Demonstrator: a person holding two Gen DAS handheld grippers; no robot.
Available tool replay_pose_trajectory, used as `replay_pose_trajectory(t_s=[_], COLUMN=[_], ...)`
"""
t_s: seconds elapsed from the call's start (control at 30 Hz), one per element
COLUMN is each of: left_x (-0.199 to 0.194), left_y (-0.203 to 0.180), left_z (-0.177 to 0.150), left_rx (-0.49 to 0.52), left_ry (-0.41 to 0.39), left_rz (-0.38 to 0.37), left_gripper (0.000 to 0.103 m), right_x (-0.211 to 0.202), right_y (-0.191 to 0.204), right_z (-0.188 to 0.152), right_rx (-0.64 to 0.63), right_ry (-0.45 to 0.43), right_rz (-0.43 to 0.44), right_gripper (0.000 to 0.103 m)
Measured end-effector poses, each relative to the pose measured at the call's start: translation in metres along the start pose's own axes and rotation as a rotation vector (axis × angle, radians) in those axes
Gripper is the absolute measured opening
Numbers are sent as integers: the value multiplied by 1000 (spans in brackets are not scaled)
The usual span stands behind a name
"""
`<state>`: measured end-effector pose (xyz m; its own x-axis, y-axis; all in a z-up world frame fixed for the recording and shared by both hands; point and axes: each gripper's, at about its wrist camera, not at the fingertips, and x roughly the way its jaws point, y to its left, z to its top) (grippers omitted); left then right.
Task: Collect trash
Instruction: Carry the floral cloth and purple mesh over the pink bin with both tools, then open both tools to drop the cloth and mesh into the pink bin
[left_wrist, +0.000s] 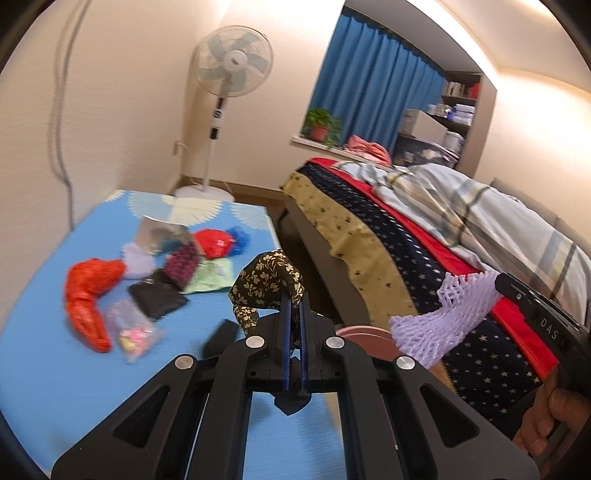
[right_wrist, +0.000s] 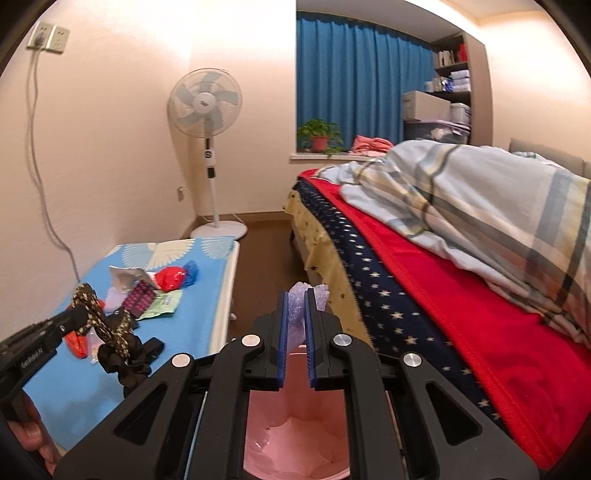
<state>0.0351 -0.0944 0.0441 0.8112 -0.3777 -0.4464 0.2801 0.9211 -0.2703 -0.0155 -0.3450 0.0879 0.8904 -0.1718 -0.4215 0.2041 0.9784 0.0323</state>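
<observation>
My left gripper (left_wrist: 294, 299) is shut on a dark floral cloth scrap (left_wrist: 267, 280) and holds it above the blue table (left_wrist: 44, 354); it also shows in the right wrist view (right_wrist: 107, 325). My right gripper (right_wrist: 297, 295) is shut on a purple foam net (right_wrist: 308, 297), right above the pink bin (right_wrist: 295, 435). The net also shows in the left wrist view (left_wrist: 443, 317), with the bin's rim (left_wrist: 364, 338) below it. More trash lies on the table: a red bag (left_wrist: 88, 299), a black wrapper (left_wrist: 157, 301), a clear packet (left_wrist: 135, 332), a green packet (left_wrist: 210, 280).
A bed (right_wrist: 461, 295) with a red blanket and a plaid quilt fills the right side. A standing fan (right_wrist: 207, 147) stands in the far corner. A narrow strip of floor (right_wrist: 269, 258) runs between table and bed.
</observation>
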Motion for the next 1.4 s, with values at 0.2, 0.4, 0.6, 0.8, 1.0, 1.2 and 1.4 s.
replay_pose_trajectory(t_s=[0.2,0.4,0.6,0.8,1.0,1.2,1.4], left_x=[24,47,62,68,73,67,61], left_y=[-27,-48,-60,-68,-60,-54,-47], left_z=[-5,-12,-19,-22,-25,-22,-18], left_rx=[27,45,53,64,26,20,11], left_ry=[30,66,106,136,147,131,116], left_rz=[-79,-135,-180,-226,-198,-176,-162], left_gripper=[4,4,4,4,42,42,42], right_x=[10,24,37,43,43,41,39], right_y=[-13,-15,-16,-15,-25,-26,-24], right_z=[-4,-10,-14,-15,-16,-17,-18], right_rx=[10,4,3,1,48,53,54], right_ry=[34,66,97,112,116,116,108], right_rz=[-39,-68,-84,-97,-156,-169,-163], right_gripper=[9,9,9,10,39,41,41])
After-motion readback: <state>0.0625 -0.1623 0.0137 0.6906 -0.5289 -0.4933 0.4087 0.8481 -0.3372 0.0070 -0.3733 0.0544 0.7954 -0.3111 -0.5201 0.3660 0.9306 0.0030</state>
